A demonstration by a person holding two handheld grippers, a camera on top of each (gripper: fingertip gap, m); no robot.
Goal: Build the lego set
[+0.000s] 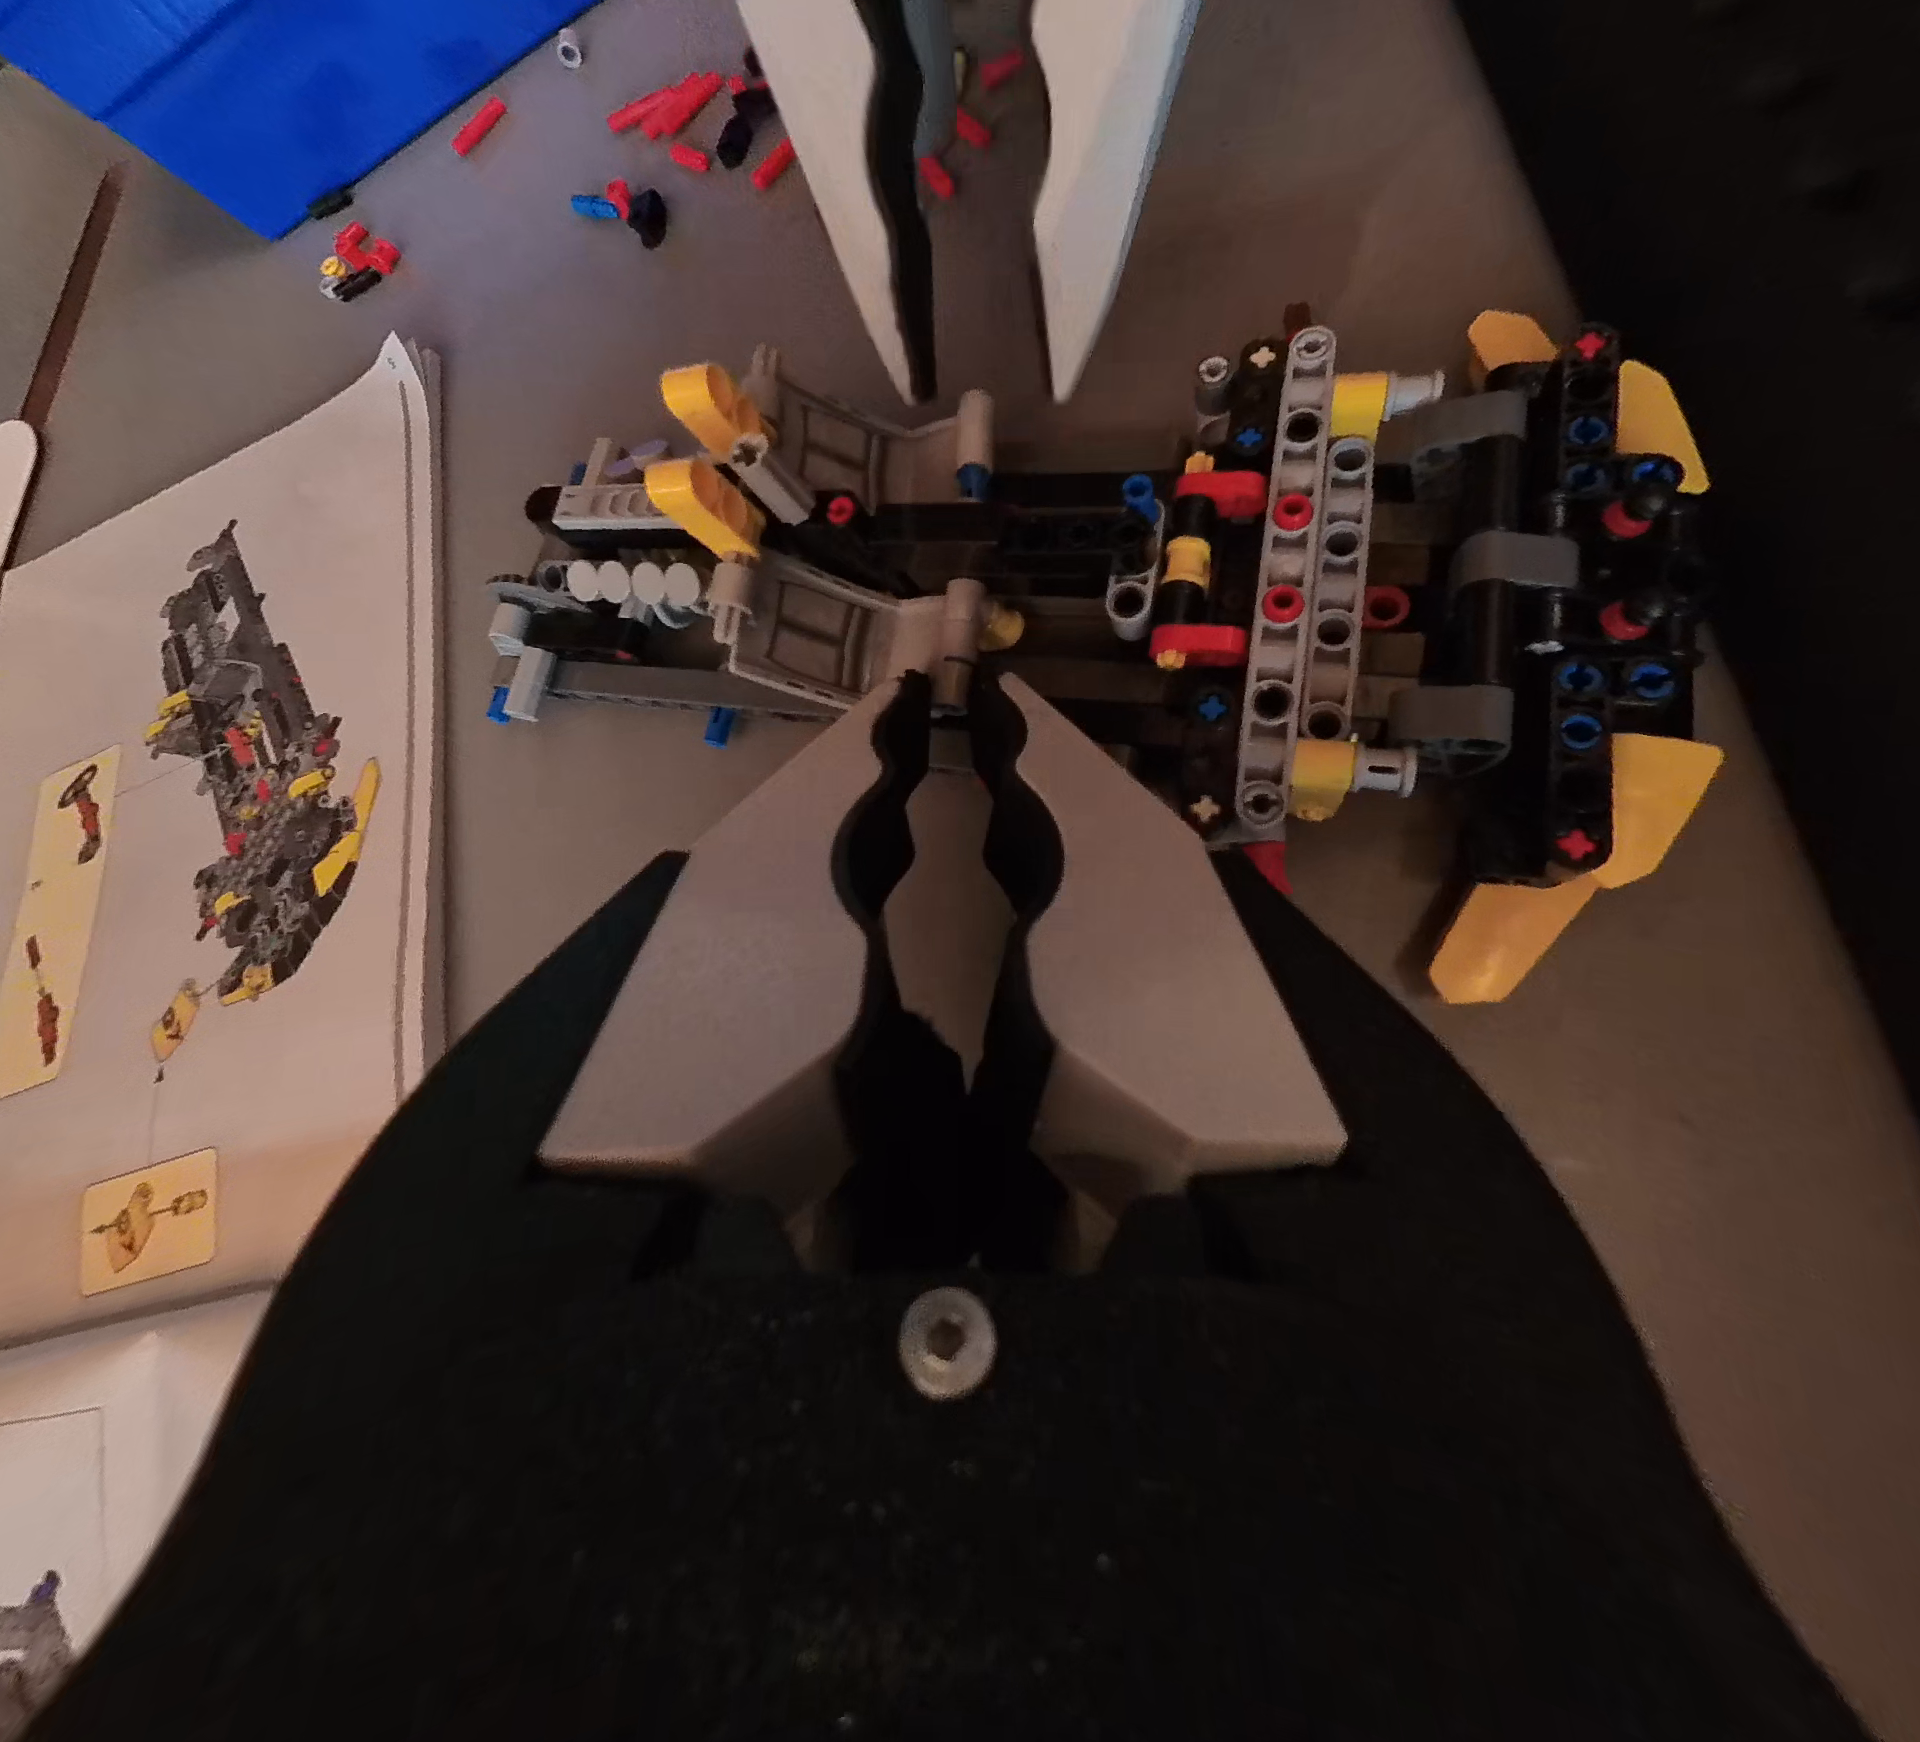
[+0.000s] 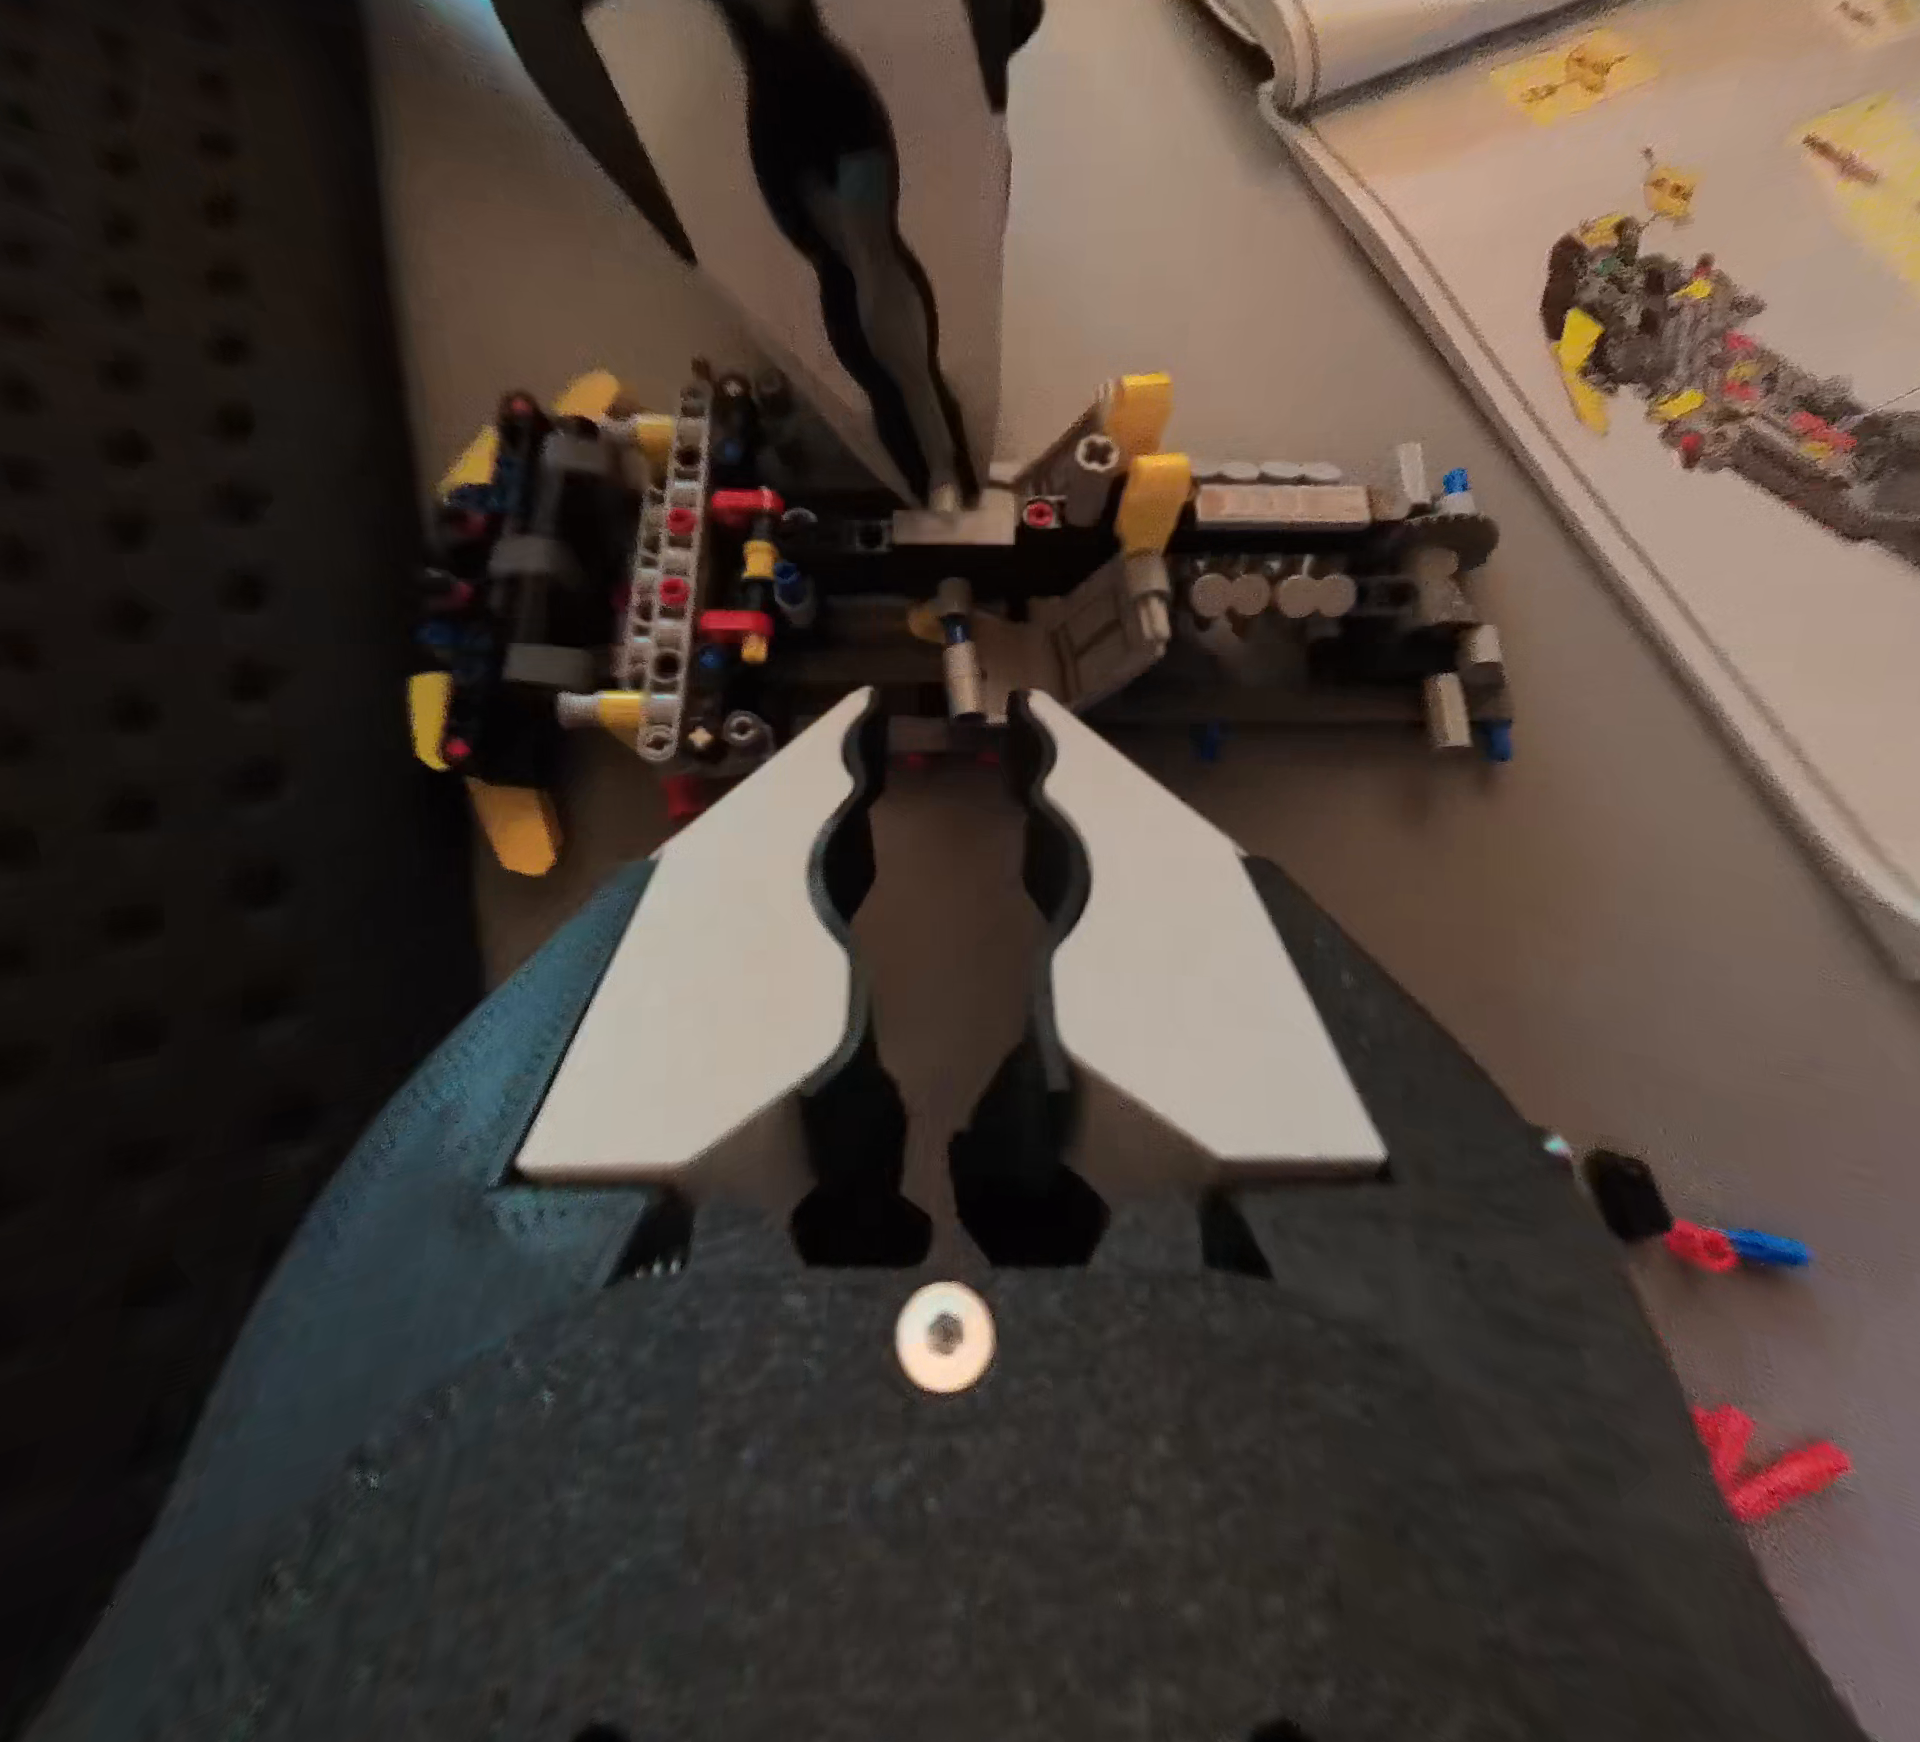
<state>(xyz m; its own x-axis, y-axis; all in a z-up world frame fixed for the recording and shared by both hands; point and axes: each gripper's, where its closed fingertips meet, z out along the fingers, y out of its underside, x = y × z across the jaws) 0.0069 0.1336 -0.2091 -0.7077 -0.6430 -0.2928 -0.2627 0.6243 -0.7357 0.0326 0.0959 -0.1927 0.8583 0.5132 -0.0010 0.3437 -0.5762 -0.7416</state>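
The lego model (image 1: 1091, 612) lies on the table (image 1: 1299, 134) just ahead of both grippers, its long axis running 3 to 9 o'clock in the left wrist view, yellow-winged end at 3. The left gripper (image 1: 954, 684) pinches a grey axle pin (image 1: 961, 643) on the model's near side. The right gripper (image 2: 948, 705) has parted jaws around another grey pin (image 2: 961, 674), contact unclear; the instruction booklet (image 1: 260, 809) at 9 o'clock is cut off.

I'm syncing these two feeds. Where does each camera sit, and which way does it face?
Left wrist view: on the left gripper, looking down at the model and table; own jaws below, right gripper opposite.
Right wrist view: on the right gripper, facing the model from the other side; left gripper opposite.
Shared: model, manual, both grippers; the cameras face each other.
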